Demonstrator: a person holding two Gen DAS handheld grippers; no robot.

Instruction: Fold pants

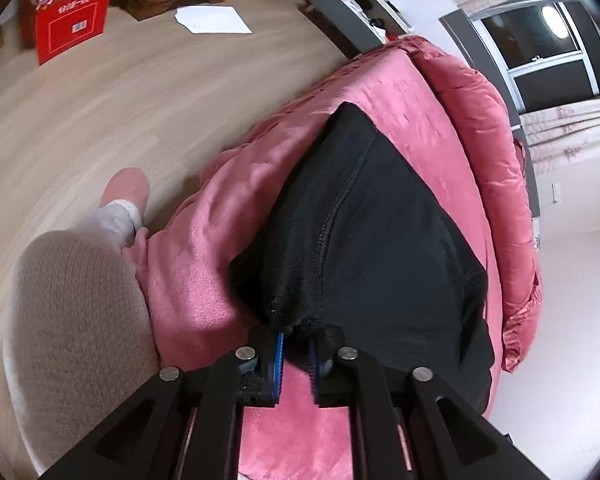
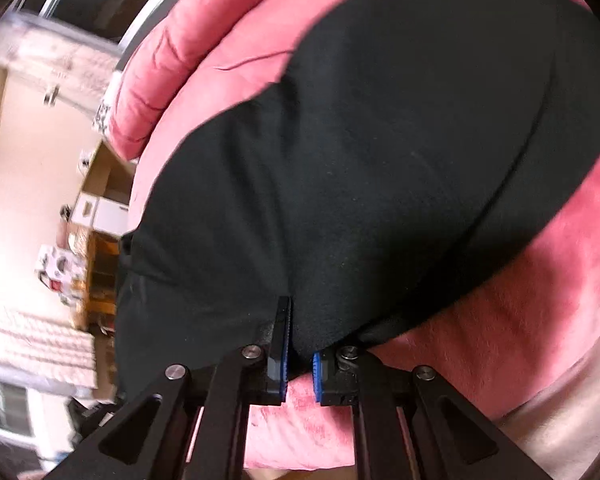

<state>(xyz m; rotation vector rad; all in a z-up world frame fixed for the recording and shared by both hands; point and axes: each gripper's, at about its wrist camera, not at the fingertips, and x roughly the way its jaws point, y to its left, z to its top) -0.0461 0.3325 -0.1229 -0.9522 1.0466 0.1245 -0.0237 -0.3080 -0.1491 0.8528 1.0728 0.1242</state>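
Black pants (image 1: 364, 240) lie on a pink blanket (image 1: 412, 92) that covers a bed. In the left wrist view my left gripper (image 1: 296, 336) is shut on a bunched edge of the pants, near a stitched seam, and holds it just above the blanket. In the right wrist view the pants (image 2: 360, 152) spread wide across the pink blanket (image 2: 540, 312). My right gripper (image 2: 298, 344) is shut on another edge of the pants, with cloth pinched between the blue pads (image 2: 285, 344).
A pink quilt (image 1: 496, 152) is rolled along the bed's far side. The person's leg and slippered foot (image 1: 126, 196) stand on the wooden floor (image 1: 100, 100) left of the bed. A red box (image 1: 74, 16) and white paper (image 1: 214, 19) lie on the floor. Shelves (image 2: 96, 264) stand beyond the bed.
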